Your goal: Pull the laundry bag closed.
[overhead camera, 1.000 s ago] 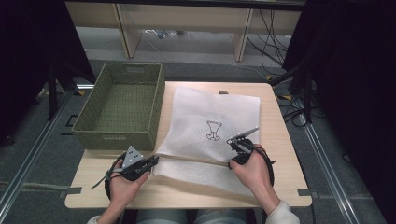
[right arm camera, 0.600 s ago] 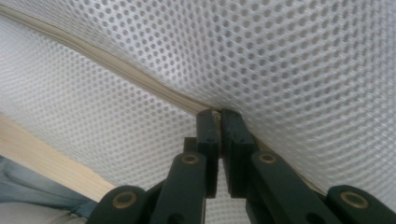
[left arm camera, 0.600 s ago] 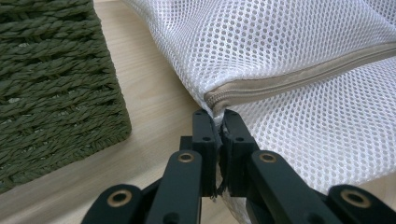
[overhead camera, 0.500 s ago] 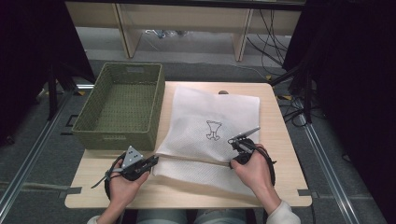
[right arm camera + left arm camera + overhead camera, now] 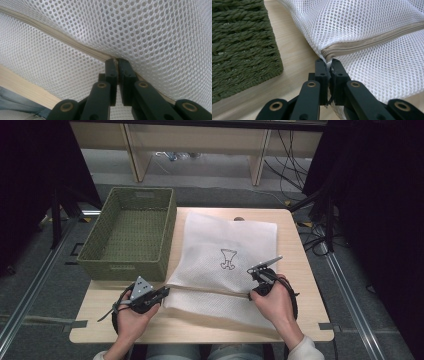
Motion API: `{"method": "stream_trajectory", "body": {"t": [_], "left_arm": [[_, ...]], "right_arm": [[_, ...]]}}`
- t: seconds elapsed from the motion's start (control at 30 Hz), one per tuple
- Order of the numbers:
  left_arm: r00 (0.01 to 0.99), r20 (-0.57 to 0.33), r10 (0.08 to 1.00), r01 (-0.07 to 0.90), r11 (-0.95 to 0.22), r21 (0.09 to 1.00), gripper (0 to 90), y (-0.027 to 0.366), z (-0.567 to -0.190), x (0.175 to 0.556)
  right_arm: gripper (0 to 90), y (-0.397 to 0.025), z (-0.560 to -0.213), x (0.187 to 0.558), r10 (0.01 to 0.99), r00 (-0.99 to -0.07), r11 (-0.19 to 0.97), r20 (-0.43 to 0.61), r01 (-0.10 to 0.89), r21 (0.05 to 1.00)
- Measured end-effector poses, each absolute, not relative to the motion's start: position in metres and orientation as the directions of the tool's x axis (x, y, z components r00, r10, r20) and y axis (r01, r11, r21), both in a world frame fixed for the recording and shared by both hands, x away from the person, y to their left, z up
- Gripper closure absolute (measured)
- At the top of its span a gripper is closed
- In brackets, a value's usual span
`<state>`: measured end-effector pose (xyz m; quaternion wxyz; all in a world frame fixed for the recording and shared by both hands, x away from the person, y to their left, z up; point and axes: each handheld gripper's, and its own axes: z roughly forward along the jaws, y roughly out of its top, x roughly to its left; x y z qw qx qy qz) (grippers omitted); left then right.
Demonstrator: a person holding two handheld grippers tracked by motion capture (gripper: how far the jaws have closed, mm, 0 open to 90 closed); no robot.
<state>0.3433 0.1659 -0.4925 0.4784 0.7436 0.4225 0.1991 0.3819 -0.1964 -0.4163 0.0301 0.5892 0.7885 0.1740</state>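
A white mesh laundry bag (image 5: 225, 247) with a small dark drawing lies on the wooden table (image 5: 305, 270). A beige zipper (image 5: 372, 41) runs across its near part. My left gripper (image 5: 167, 292) is shut on the bag's left zipper end (image 5: 327, 58). My right gripper (image 5: 251, 292) is shut on the zipper seam (image 5: 116, 60) at the right side. The fabric between them is lifted into a taut ridge, and a strip of mesh (image 5: 215, 307) lies flat in front of it.
A green woven basket (image 5: 131, 232) stands on the table's left, close to the bag and my left gripper. Bare tabletop lies right of the bag. Shelving legs and cables sit on the floor beyond the table.
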Motion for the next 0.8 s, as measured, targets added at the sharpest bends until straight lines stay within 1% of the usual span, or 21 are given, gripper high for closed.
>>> {"method": "stream_trajectory", "body": {"t": [0.03,0.07,0.1,0.17,0.2,0.23,0.27,0.33,0.37,0.7,0.77,0.8], "left_arm": [[0.556,-0.119,0.823,0.447,-0.175,0.877,84.6,0.165,-0.493,0.343],[0.556,-0.119,0.823,0.447,-0.175,0.877,84.6,0.165,-0.493,0.343],[0.56,-0.11,0.821,0.441,-0.184,0.878,84.6,0.166,-0.493,0.343],[0.555,-0.116,0.824,0.446,-0.177,0.877,84.6,0.165,-0.493,0.343],[0.563,-0.104,0.82,0.438,-0.189,0.879,84.6,0.166,-0.492,0.344],[0.555,-0.118,0.823,0.447,-0.176,0.877,84.6,0.166,-0.493,0.343],[0.556,-0.118,0.823,0.447,-0.176,0.877,84.6,0.166,-0.493,0.343],[0.555,-0.119,0.823,0.447,-0.175,0.877,84.6,0.166,-0.493,0.343],[0.556,-0.118,0.823,0.447,-0.176,0.877,84.6,0.165,-0.493,0.343],[0.556,-0.121,0.823,0.448,-0.174,0.877,84.6,0.166,-0.493,0.343],[0.555,-0.121,0.823,0.448,-0.174,0.877,84.6,0.166,-0.493,0.343],[0.555,-0.12,0.823,0.448,-0.174,0.877,84.6,0.166,-0.493,0.343]], "right_arm": [[87.3,-0.196,-0.414,0.381,0.947,-0.27,0.215,0.173,0.935,0.282],[87.3,-0.196,-0.414,0.381,0.947,-0.27,0.215,0.173,0.935,0.282],[87.3,-0.199,-0.416,0.382,0.939,-0.307,0.246,0.158,0.917,0.314],[87.3,-0.2,-0.416,0.382,0.942,-0.297,0.239,0.154,0.92,0.311],[87.3,-0.199,-0.415,0.38,0.948,-0.267,0.21,0.17,0.933,0.294],[87.3,-0.2,-0.415,0.38,0.948,-0.263,0.206,0.178,0.936,0.287],[87.3,-0.201,-0.415,0.38,0.946,-0.272,0.211,0.178,0.93,0.301],[87.3,-0.203,-0.415,0.38,0.947,-0.271,0.213,0.173,0.931,0.295],[87.3,-0.203,-0.414,0.379,0.949,-0.256,0.196,0.185,0.937,0.288],[87.3,-0.205,-0.414,0.379,0.948,-0.263,0.206,0.179,0.936,0.285],[87.3,-0.208,-0.417,0.381,0.944,-0.284,0.223,0.167,0.924,0.309],[87.3,-0.209,-0.416,0.381,0.941,-0.292,0.232,0.172,0.925,0.301]]}}
